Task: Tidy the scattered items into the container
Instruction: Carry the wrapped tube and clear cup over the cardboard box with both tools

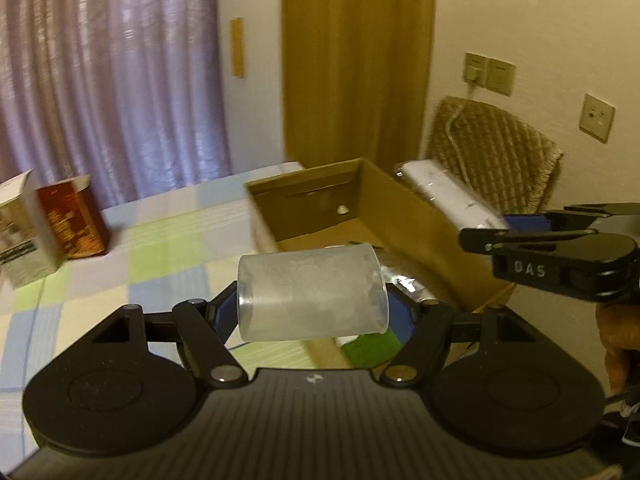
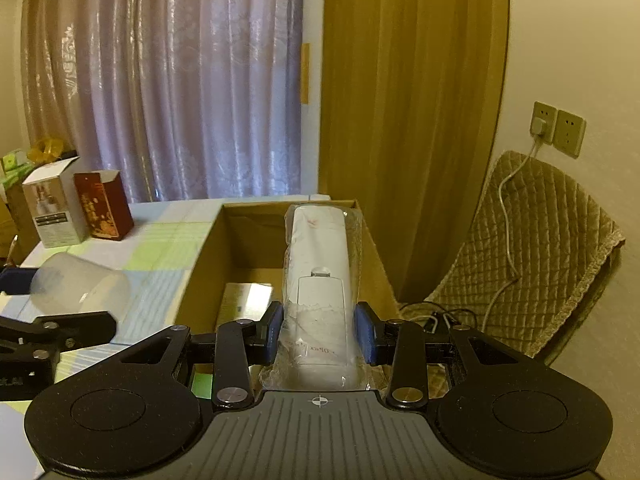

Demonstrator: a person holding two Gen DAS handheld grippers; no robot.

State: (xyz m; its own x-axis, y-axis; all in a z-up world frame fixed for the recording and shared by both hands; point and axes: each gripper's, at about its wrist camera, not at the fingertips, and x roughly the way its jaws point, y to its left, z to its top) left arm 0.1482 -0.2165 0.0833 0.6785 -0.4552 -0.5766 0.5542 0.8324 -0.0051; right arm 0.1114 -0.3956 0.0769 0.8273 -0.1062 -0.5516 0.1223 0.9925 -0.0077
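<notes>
Both grippers carry something toward the cardboard box point(image 2: 200, 256), which sits open-topped on the bench point(image 1: 120, 264) near its far right corner, so each load is held up in the air rather than resting on anything. The left gripper point(image 1: 314, 310) is closed on a frosted plastic cup point(image 1: 314, 294), pinched sideways with the mouth turned to the right; its thin, cloudy wall probably flexes under pressure, which would suit a grip across its ends. It hovers at the near edge of the box, above the checked cloth of pale green, blue and cream. The right gripper point(image 2: 319, 332) is clamped on a white remote point(image 2: 320, 280) sealed in a crinkled clear wrapper, held lengthwise with its far end out over the box opening; the blue pads point(image 2: 366, 334) press its narrow sides near the battery cover. The slick film may let it slide, I judge, so a firm hold makes sense. Inside the box lie a flat shiny packet point(image 2: 246, 304) and a small pale object too blurred to name. Two upright cartons, one white point(image 2: 50, 208) and one dark red point(image 2: 104, 206), stand well apart at the far left of the bench, not yet tidied. A quilted cover point(image 2: 532, 248) drapes a chair beyond the box
</notes>
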